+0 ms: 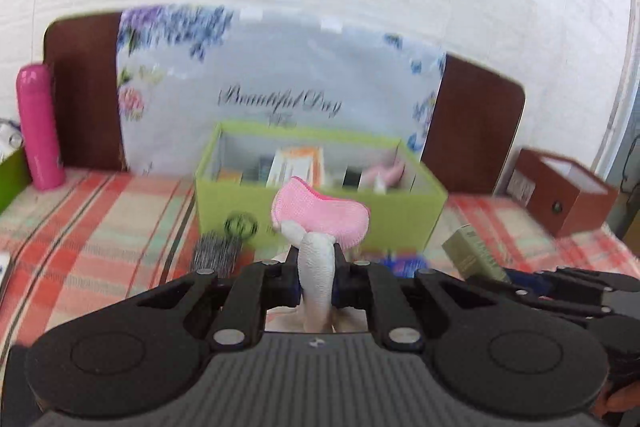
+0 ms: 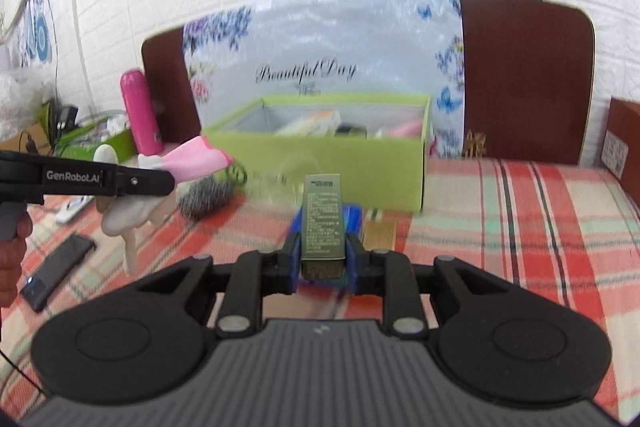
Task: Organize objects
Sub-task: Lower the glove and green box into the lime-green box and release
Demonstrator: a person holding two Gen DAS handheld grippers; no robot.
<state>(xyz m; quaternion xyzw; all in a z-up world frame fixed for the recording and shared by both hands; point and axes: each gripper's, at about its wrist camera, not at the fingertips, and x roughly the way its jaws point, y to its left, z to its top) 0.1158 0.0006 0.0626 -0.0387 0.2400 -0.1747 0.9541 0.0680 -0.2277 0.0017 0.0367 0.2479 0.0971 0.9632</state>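
My left gripper [image 1: 317, 269] is shut on a white and pink sock [image 1: 318, 223] and holds it above the checked cloth, in front of the open green box [image 1: 400, 215]. The sock [image 2: 192, 159] and the left gripper [image 2: 160, 183] also show at the left of the right wrist view. My right gripper [image 2: 323, 259] is shut on a small olive-green carton [image 2: 323, 219] and holds it in front of the green box [image 2: 320, 163]. The carton [image 1: 472, 255] shows at the right of the left wrist view. The box holds several small packets.
A pink flask [image 1: 38, 127] stands at the back left. A brown box [image 1: 564, 193] sits at the right. A grey scrubber [image 2: 206, 197] lies by the green box. A dark phone [image 2: 56, 273] lies at the left. A flowered panel [image 1: 280, 83] leans behind the box.
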